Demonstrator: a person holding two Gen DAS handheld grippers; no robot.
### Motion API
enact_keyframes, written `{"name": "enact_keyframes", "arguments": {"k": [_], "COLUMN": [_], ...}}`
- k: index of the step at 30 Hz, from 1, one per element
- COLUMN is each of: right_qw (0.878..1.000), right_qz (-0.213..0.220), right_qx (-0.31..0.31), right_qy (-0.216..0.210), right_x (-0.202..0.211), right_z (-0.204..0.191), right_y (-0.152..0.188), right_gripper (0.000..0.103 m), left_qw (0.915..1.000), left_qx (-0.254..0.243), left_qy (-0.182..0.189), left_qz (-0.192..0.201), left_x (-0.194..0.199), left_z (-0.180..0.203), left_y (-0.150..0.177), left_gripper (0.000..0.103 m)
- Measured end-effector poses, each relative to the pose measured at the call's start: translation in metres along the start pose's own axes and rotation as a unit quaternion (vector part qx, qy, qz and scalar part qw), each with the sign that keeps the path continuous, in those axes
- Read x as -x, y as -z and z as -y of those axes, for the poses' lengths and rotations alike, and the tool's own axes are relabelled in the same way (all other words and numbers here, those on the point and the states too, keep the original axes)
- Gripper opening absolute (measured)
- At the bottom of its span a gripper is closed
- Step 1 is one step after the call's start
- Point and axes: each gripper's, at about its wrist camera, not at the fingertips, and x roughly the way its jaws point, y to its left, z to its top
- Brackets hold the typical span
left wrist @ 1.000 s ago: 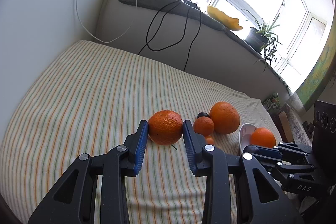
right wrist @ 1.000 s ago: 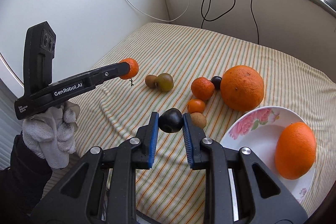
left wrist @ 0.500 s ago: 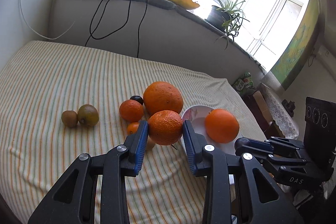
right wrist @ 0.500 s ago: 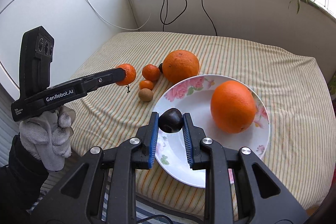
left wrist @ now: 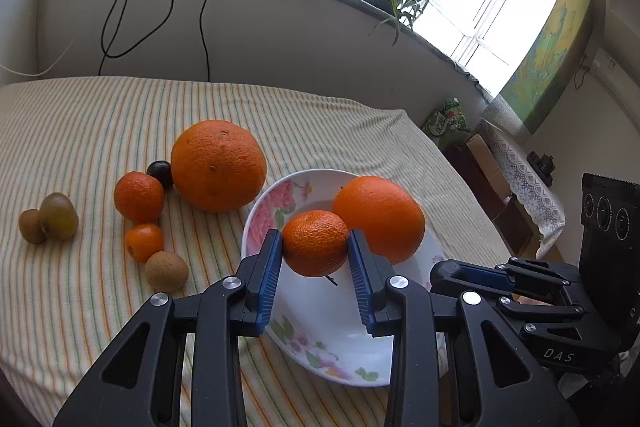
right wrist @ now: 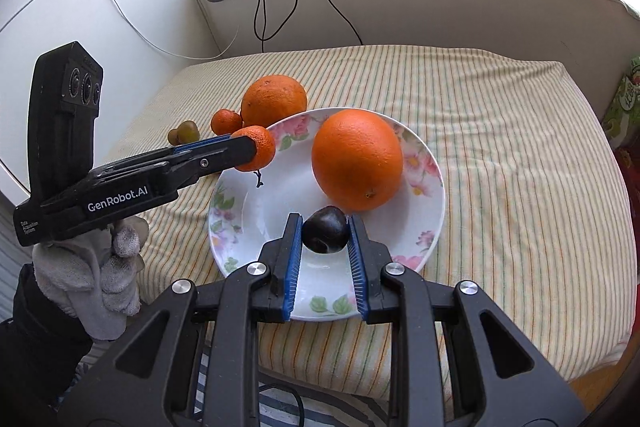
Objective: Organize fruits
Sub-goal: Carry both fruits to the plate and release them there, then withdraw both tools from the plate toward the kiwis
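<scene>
While both tools hung over the white floral-rimmed plate [right wrist: 434, 187], the left hand-held gripper [left wrist: 315, 259] was clamped on a small orange mandarin w/ a stem [left wrist: 316, 243], above the plate's left part. The right hand-held gripper [right wrist: 325, 247] was clamped on a dark round plum [right wrist: 325, 230], low over the plate's near side, just beside a large orange [right wrist: 357, 159] lying in the plate. Off-plate, on the striped cloth [left wrist: 100, 123]: another big orange [left wrist: 219, 165], a mandarin [left wrist: 139, 197], a 2nd dark plum [left wrist: 159, 171], a tiny orange fruit [left wrist: 144, 242], brown round fruits [left wrist: 166, 271].
</scene>
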Motion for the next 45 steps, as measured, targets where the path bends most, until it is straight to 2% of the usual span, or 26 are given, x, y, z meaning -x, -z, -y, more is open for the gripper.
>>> {"name": "enact_keyframes", "arguments": {"k": [12, 22, 23, 24, 26, 29, 32, 35, 45], "right_qw": [1.000, 1.000, 1.000, 1.000, 1.000, 1.000, 1.000, 1.000, 0.999], "right_qz": [-0.005, -0.002, -0.002, 0.000, 0.009, 0.015, 0.018, 0.021, 0.033], "right_qx": [-0.019, -0.014, -0.014, -0.013, -0.010, -0.008, -0.005, -0.002, 0.009], "right_qy": [0.001, 0.003, 0.004, 0.007, 0.014, 0.013, 0.017, 0.022, 0.024], "right_x": [-0.006, -0.005, -0.004, -0.004, -0.001, 0.003, 0.006, 0.008, 0.015], "right_z": [0.018, 0.015, 0.014, 0.014, 0.012, 0.011, 0.010, 0.009, 0.001], "right_y": [0.003, 0.004, 0.004, 0.004, 0.004, 0.003, 0.003, 0.004, 0.001], "right_gripper": [0.024, 0.025, 0.029, 0.044, 0.063, 0.065, 0.073, 0.078, 0.086], "left_qw": [0.9996, 0.9992, 0.9992, 0.9992, 0.9990, 0.9988, 0.9987, 0.9983, 0.9962], "left_qx": [-0.018, -0.029, -0.029, -0.031, -0.036, -0.041, -0.040, -0.042, -0.056], "left_qy": [-0.010, -0.019, -0.020, -0.020, -0.021, -0.027, -0.031, -0.042, -0.065], "left_qz": [-0.018, -0.018, -0.016, -0.014, -0.011, -0.007, -0.002, 0.003, 0.017], "left_x": [-0.016, -0.019, -0.018, -0.016, -0.014, -0.010, -0.006, -0.003, 0.015], "left_z": [0.016, 0.026, 0.026, 0.027, 0.029, 0.030, 0.028, 0.028, 0.030], "left_y": [0.003, 0.001, 0.000, 0.000, -0.001, -0.001, -0.001, -0.001, -0.004], "left_gripper": [0.032, 0.035, 0.041, 0.044, 0.046, 0.050, 0.054, 0.064, 0.074]}}
